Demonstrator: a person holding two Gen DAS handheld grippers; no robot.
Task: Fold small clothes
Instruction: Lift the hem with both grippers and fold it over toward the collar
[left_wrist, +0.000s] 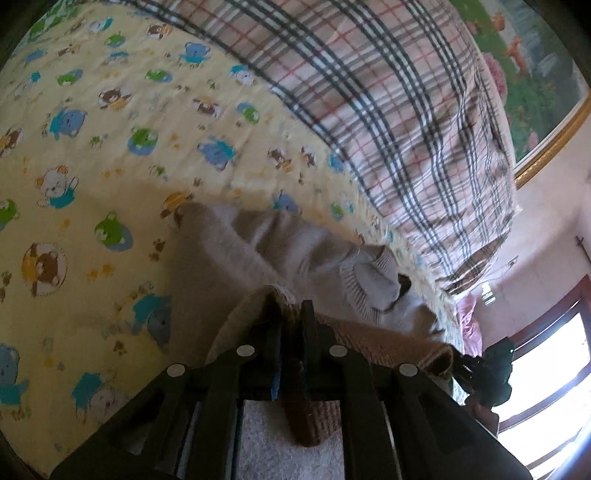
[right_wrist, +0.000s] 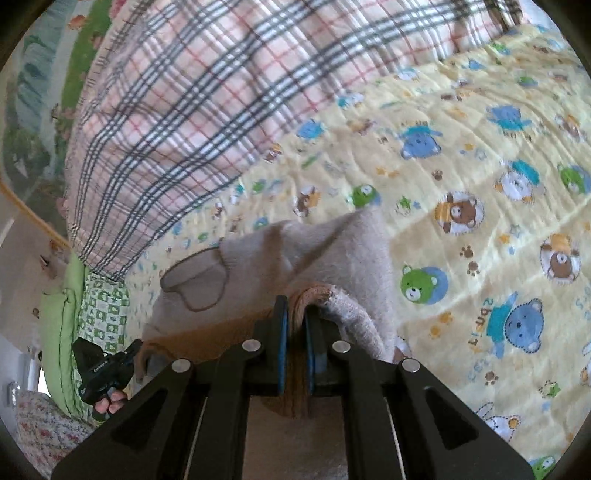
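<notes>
On a bed spread with a yellow bear-print quilt (left_wrist: 92, 155), a person folds a small beige knit sweater (left_wrist: 236, 254), one handheld gripper at each end of its brown ribbed hem. The left gripper (left_wrist: 291, 314) is clamped shut on the hem's left end, the fabric bunched between its blades. The sweater's body and ribbed collar (left_wrist: 365, 291) sag onto the quilt beyond the hem, just short of the plaid blanket (left_wrist: 388, 110) heaped farther back. The right gripper (right_wrist: 295, 314) pinches the hem's right end, jaws closed on a thin fold. The risk here lies in those shallow bites: a tug by either hand could pull the knit free, dropping one corner and skewing the fold. The trailing body may also drag and wrinkle against the quilt.
</notes>
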